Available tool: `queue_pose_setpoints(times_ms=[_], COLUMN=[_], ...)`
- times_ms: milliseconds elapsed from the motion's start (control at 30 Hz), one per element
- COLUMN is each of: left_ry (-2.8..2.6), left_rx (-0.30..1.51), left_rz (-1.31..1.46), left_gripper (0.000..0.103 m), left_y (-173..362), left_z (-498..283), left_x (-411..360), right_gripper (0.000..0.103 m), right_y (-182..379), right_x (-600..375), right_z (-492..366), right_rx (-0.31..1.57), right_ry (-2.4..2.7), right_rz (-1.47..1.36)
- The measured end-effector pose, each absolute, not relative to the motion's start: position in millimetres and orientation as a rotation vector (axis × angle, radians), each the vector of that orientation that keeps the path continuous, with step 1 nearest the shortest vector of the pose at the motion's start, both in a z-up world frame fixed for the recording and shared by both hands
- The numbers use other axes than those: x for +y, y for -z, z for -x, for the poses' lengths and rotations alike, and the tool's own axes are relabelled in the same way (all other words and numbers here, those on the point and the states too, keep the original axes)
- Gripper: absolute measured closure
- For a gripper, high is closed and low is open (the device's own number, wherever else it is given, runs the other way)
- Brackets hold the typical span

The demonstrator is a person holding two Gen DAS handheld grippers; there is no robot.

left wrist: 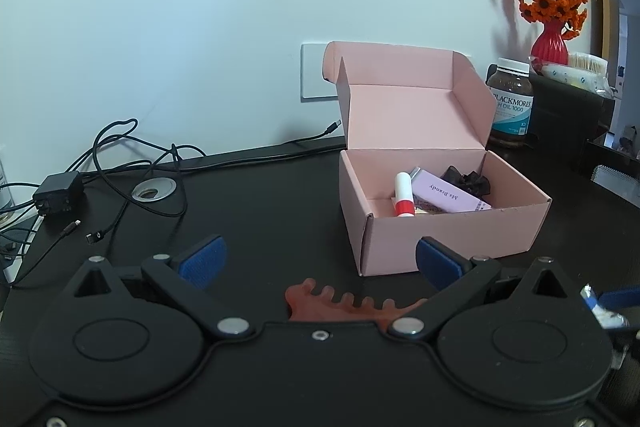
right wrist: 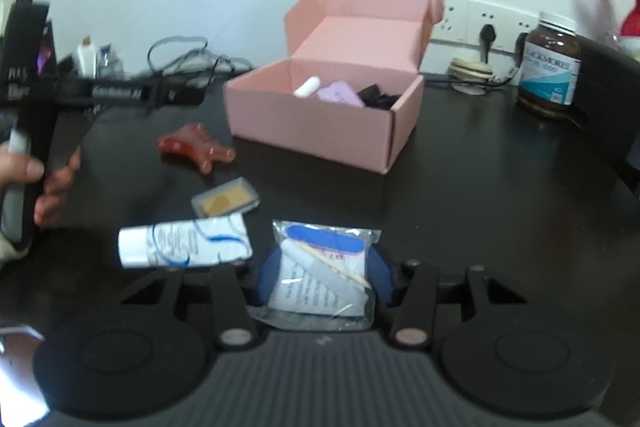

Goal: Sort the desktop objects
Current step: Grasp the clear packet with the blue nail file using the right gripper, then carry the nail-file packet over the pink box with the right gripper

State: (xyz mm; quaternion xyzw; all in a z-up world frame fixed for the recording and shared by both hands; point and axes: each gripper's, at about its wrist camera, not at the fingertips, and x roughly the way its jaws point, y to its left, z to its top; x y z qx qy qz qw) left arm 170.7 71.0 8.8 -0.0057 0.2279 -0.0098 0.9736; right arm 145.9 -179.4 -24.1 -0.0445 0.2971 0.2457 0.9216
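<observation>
An open pink box (left wrist: 448,231) stands on the black desk and holds a white-and-red tube (left wrist: 403,195), a purple carton (left wrist: 448,198) and a black scrunchie (left wrist: 468,181). My left gripper (left wrist: 318,261) is open above a reddish-brown comb (left wrist: 344,303) that lies between and below its blue pads. My right gripper (right wrist: 325,277) is shut on a clear bag with a nail file kit (right wrist: 325,267). The right wrist view also shows the box (right wrist: 320,125), the comb (right wrist: 192,147), a white tube (right wrist: 184,243) and a small clear case (right wrist: 226,202).
Cables and a black charger (left wrist: 58,197) lie at the left. A brown supplement bottle (left wrist: 510,103), a red vase of orange flowers (left wrist: 550,45) and a black organiser (left wrist: 568,115) stand at the right. A hand holding the left gripper's handle (right wrist: 28,171) is at the left.
</observation>
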Motion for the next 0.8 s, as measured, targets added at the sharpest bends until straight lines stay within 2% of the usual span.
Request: queue_pose_setpoints(times_ms=[433,800], left_ry=[0.018,0.024], left_rx=[0.479,0.467], left_rz=[0.008,0.032], left_gripper=[0.000,0.000], left_y=[-4.8,-7.0], left_z=[-174.2,-172.3], left_x=[69.9,70.9], right_gripper=[0.058,0.058], right_y=[-7.6,-59.9], right_x=[-182.6,-141.2], right_z=[-156.9,-233.1], right_rx=[0.500,0.339], right_ry=[-0.492,-0.423], right_rz=[0.069,0.124])
